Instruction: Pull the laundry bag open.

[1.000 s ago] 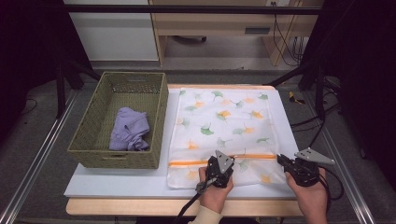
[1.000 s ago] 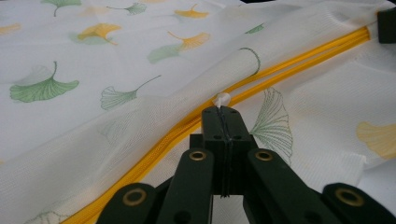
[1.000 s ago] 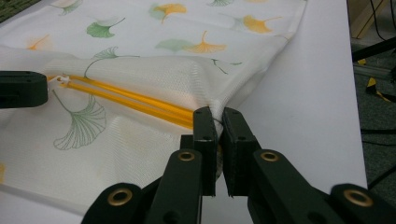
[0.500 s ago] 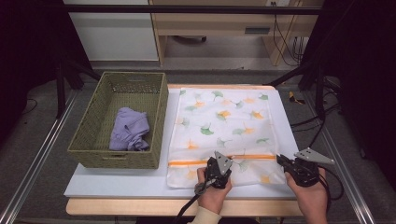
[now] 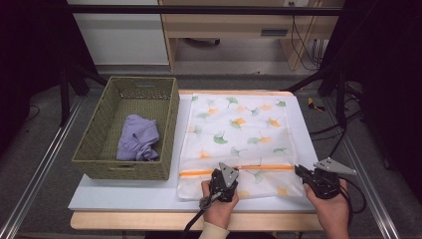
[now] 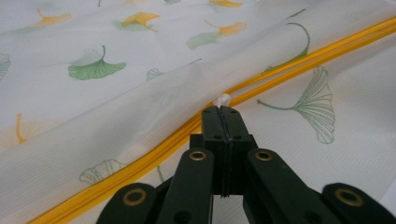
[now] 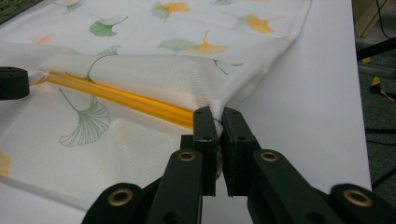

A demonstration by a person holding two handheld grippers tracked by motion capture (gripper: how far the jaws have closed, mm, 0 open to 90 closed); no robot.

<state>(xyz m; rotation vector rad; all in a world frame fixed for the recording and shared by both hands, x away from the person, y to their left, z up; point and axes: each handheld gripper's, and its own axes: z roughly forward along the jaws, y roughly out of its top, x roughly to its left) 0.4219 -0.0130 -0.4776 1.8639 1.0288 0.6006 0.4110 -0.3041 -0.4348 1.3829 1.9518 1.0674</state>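
Bright even light on the table (image 5: 124, 199), dark surroundings, soft blur in close-up foregrounds.

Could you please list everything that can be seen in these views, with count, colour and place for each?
Laundry bag: one, white mesh with green and orange leaf print, flat on the table right of the basket.
Zipper: one, yellow-orange, running across the bag near its front edge.
Zipper pull: one, white, at the left claw's tips.
Basket: one, olive green, woven, on the table's left part.
Cloth: one, lilac, crumpled inside the basket.
Table: one, pale top with a wooden front edge.
Left claw: one, black, shut on the zipper pull.
Right claw: one, black, shut on the bag's right edge at the zipper's end.
Hands: two, at the near edge, holding the claws.
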